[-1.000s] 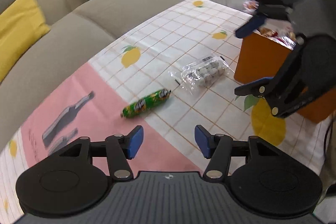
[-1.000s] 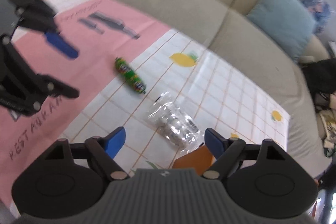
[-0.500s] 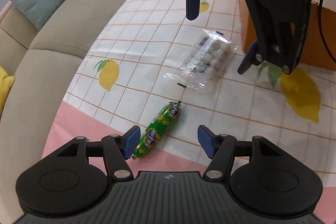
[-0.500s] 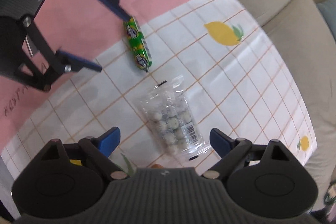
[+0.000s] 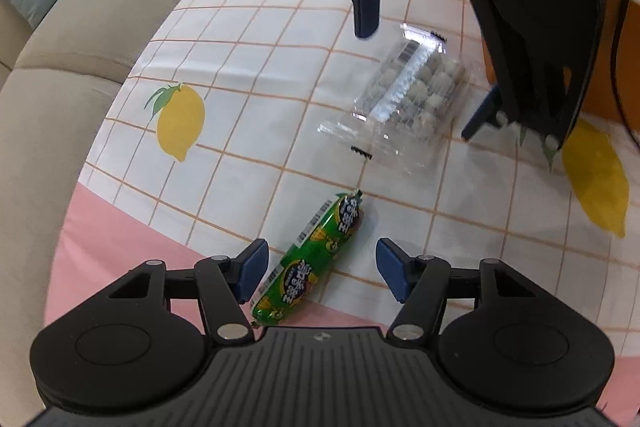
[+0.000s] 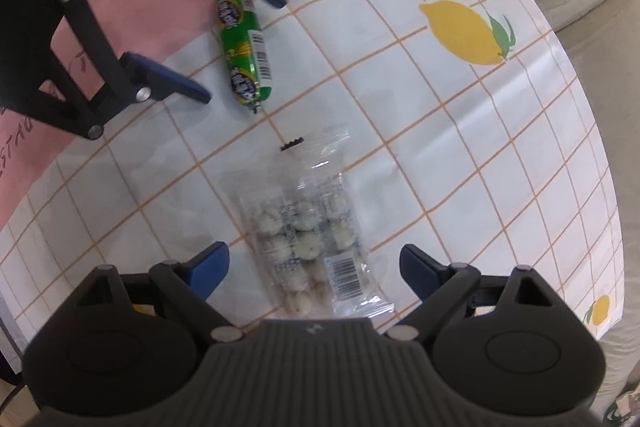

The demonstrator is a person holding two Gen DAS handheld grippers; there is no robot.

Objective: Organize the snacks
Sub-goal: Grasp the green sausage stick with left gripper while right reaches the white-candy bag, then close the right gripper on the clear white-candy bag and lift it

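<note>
Left claw (image 5: 318, 269) spread wide, straddling green sausage snack (image 5: 316, 255) lying flat on tabletop (image 5: 256, 75), stick nearer left pad. Right claw (image 6: 314, 263) also open, empty, poised over clear bag of white candies (image 6: 308, 239). Best shifted to centre stick, lowered, then closed gently. Orange box (image 5: 612, 3) just beyond bag. Sofa (image 5: 60, 39) alongside. 2 claws close together, collision likely.

A home living room: a beige sofa (image 5: 60, 67) beside a table under a lemon-print cloth (image 5: 248, 75).
</note>
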